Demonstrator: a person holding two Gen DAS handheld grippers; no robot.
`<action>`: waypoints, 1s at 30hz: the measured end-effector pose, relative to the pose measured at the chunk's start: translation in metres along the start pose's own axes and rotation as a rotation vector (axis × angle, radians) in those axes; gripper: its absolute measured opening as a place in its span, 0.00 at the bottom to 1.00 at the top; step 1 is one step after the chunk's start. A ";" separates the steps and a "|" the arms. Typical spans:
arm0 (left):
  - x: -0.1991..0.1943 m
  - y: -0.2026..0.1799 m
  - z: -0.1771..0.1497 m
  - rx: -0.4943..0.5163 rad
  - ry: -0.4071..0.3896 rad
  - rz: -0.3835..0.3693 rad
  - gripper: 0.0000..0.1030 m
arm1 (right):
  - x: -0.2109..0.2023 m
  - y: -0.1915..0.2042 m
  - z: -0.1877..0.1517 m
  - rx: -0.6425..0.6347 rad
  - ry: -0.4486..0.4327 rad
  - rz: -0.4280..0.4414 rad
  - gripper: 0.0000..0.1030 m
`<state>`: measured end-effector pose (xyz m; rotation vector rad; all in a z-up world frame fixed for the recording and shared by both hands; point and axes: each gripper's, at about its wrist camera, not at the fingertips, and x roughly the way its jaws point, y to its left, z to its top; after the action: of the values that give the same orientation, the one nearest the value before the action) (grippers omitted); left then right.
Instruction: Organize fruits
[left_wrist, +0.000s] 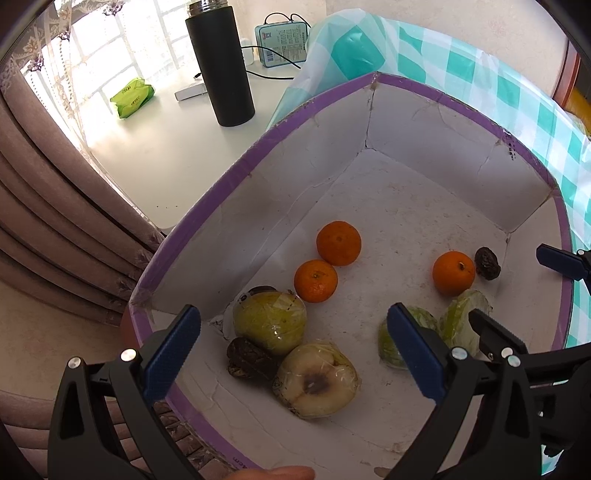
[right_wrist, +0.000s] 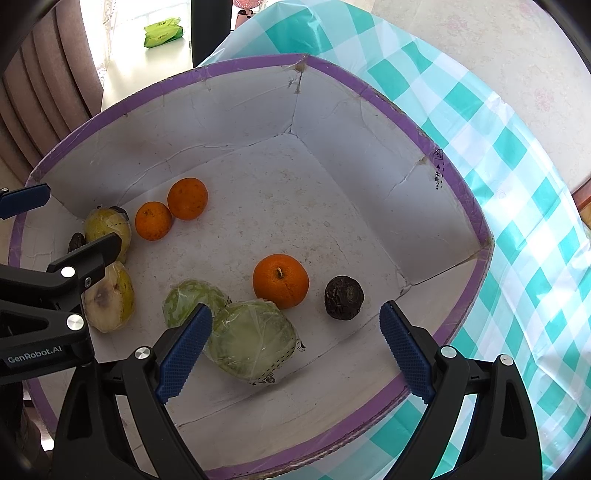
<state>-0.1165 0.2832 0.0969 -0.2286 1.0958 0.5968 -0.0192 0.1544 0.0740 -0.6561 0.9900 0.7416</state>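
Note:
A white box with a purple rim (left_wrist: 258, 155) (right_wrist: 369, 92) holds the fruit. Two oranges (left_wrist: 338, 243) (left_wrist: 316, 280) lie together at its left, with two wrapped yellow pears (left_wrist: 269, 320) (left_wrist: 317, 384) and a dark wrinkled fruit (left_wrist: 249, 358) near them. A third orange (right_wrist: 280, 280), a dark passion fruit (right_wrist: 344, 297) and two wrapped green fruits (right_wrist: 253, 341) (right_wrist: 192, 301) lie at the right. My left gripper (left_wrist: 291, 350) is open above the pears. My right gripper (right_wrist: 295, 350) is open above the larger green fruit. Both are empty.
The box sits on a teal checked cloth (right_wrist: 517, 221). Beyond it a white table holds a black flask (left_wrist: 221, 66), a green packet (left_wrist: 133, 96), a blue tin (left_wrist: 282, 44) and cables. A brown curtain (left_wrist: 55, 229) hangs at the left.

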 end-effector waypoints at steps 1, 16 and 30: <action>0.000 0.000 0.000 0.000 0.000 0.000 0.98 | 0.000 0.000 0.000 0.000 0.000 0.000 0.86; 0.000 -0.001 0.000 0.001 0.001 -0.002 0.98 | 0.002 0.002 -0.001 -0.009 -0.002 0.000 0.89; 0.005 0.005 0.004 -0.007 0.024 -0.035 0.98 | 0.002 0.002 -0.001 -0.012 -0.003 0.010 0.89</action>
<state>-0.1146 0.2908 0.0949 -0.2611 1.1114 0.5684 -0.0211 0.1551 0.0717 -0.6609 0.9871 0.7577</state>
